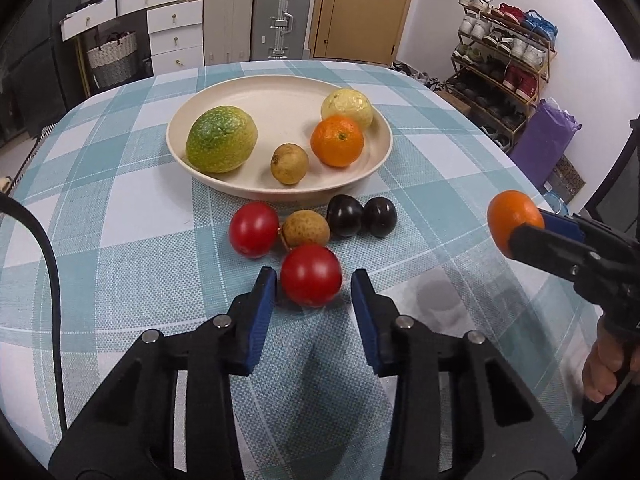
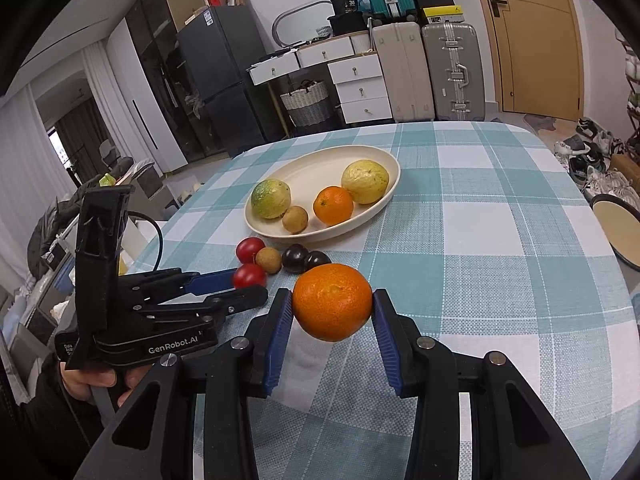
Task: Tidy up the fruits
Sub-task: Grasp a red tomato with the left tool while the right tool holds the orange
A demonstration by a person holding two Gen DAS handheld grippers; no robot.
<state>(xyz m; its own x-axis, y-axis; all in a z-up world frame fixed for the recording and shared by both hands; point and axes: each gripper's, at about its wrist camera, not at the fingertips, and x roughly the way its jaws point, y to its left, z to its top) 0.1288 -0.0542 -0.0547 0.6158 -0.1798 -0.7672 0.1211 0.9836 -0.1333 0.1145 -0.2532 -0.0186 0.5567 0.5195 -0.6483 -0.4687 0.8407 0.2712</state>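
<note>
A cream plate [image 1: 382,148] [image 2: 394,184] holds a green fruit [image 1: 221,139], a yellow fruit [image 1: 347,106], an orange [image 1: 337,141] and a small brown fruit [image 1: 289,163]. In front of it on the table lie two red tomatoes [image 1: 253,229] [image 1: 311,275], a brown fruit [image 1: 306,228] and two dark plums [image 1: 345,215] [image 1: 380,216]. My left gripper [image 1: 314,280] [image 2: 250,282] is open, its jaws on either side of the nearer tomato. My right gripper [image 2: 332,304] is shut on a second orange [image 2: 332,301] [image 1: 514,220], held above the table.
The checked tablecloth [image 1: 120,208] covers a rounded table. Drawers, a basket and suitcases [image 1: 282,16] stand behind it. A shoe rack [image 1: 504,60] is at the right. A round stool [image 2: 618,228] stands beside the table's right edge.
</note>
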